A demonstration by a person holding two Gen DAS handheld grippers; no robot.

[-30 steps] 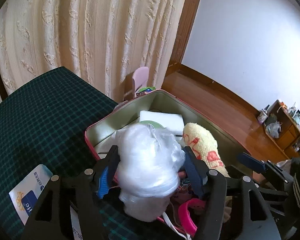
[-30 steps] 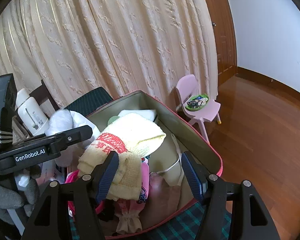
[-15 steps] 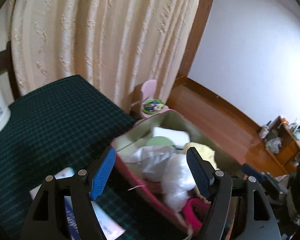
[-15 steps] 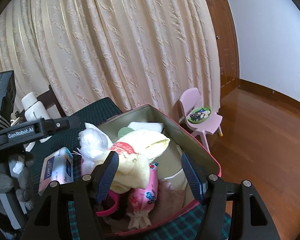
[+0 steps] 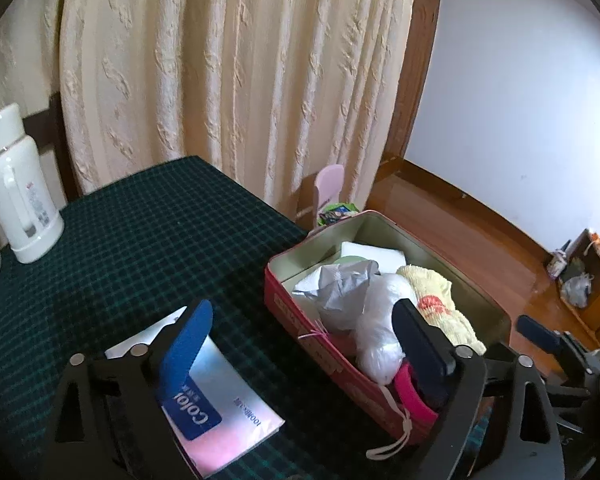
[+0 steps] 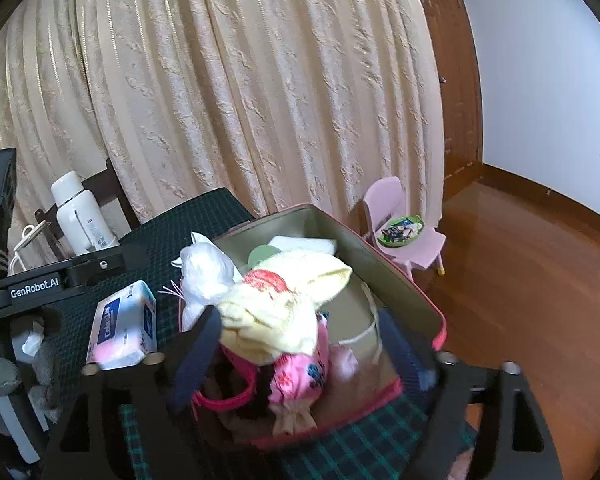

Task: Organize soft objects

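Observation:
A red box [image 5: 288, 312] with an olive lining stands on the dark checked tablecloth, full of soft things. A white plastic bundle [image 5: 380, 320] lies at its near edge beside a yellow towel [image 5: 440, 304]. My left gripper [image 5: 304, 332] hangs above the box's near corner, its jaws opening and nothing between them. In the right wrist view the yellow towel [image 6: 288, 312] rests on a pink floral pouch [image 6: 300, 372] in the box [image 6: 400, 296]. My right gripper [image 6: 300, 356] straddles it, jaws opening, pads clear of the cloth. The white bundle [image 6: 204, 276] sits at the box's left side.
A tissue pack [image 5: 216, 412] lies on the cloth under the left finger, and shows as the tissue pack [image 6: 124, 324] left of the box. A white thermos [image 5: 16, 192] stands at the table's far left. A small pink chair [image 6: 400, 232] stands on the wooden floor by the curtain.
The left gripper let go of the white plastic bundle, which now lies in the box, then drew back and up with jaws widening. The right jaws spread apart around the yellow towel.

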